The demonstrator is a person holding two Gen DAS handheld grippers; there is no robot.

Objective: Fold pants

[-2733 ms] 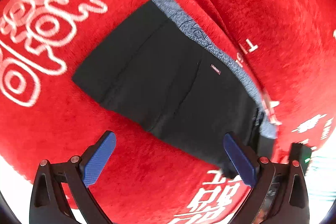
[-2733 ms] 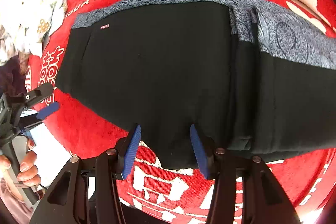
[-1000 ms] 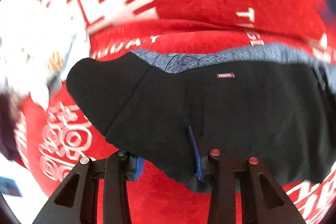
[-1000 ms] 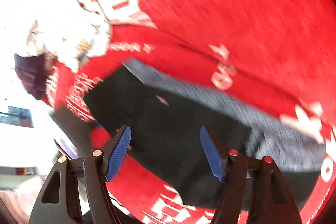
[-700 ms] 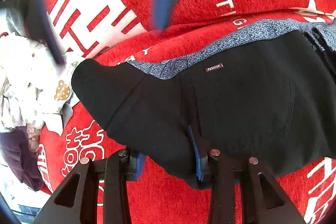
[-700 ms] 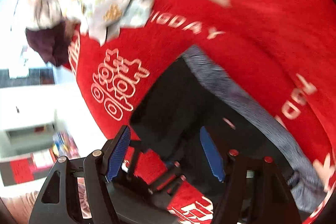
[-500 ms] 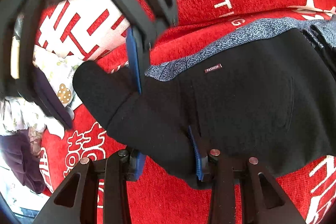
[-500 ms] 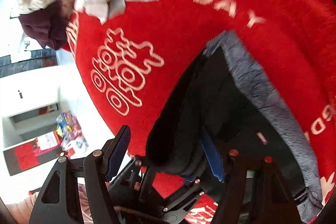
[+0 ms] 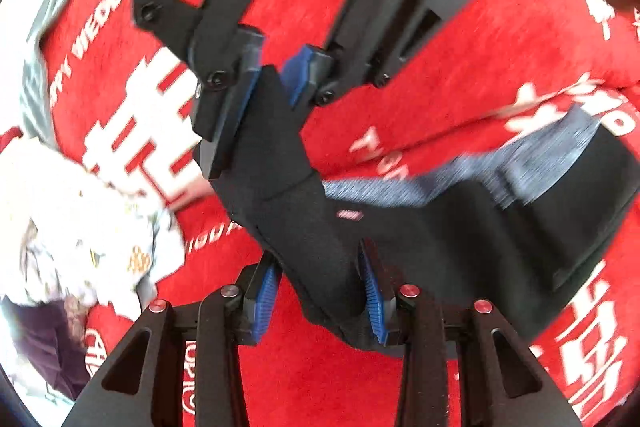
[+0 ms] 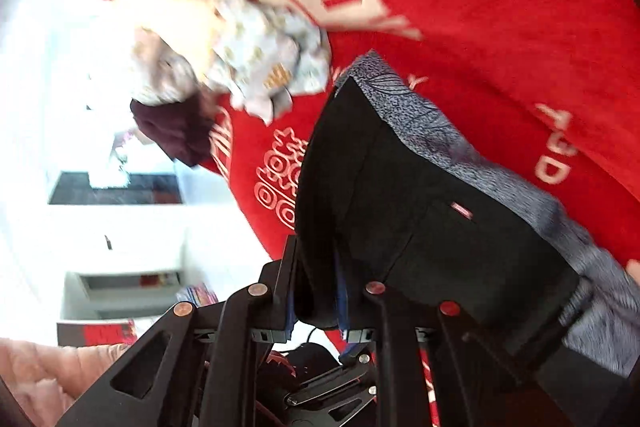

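The black pants (image 9: 420,247) with a grey-blue patterned waistband (image 9: 400,187) lie on a red blanket. My left gripper (image 9: 320,291) is shut on the near edge of the pants. My right gripper (image 9: 272,83) shows at the top of the left wrist view, shut on a far corner of the pants and holding it up off the blanket. In the right wrist view the right gripper (image 10: 316,307) pinches the black fabric (image 10: 400,207) between its blue pads, and the waistband (image 10: 460,147) runs off to the right.
The red blanket (image 9: 460,47) with white lettering covers the surface. A pile of pale patterned clothes (image 9: 80,227) and a dark maroon garment (image 10: 176,131) lie at the left edge. White floor and furniture (image 10: 100,247) lie beyond the blanket.
My right gripper has closed on the far corner of the pants and lifted it. My left gripper stays shut on the near edge and has risen with the cloth.
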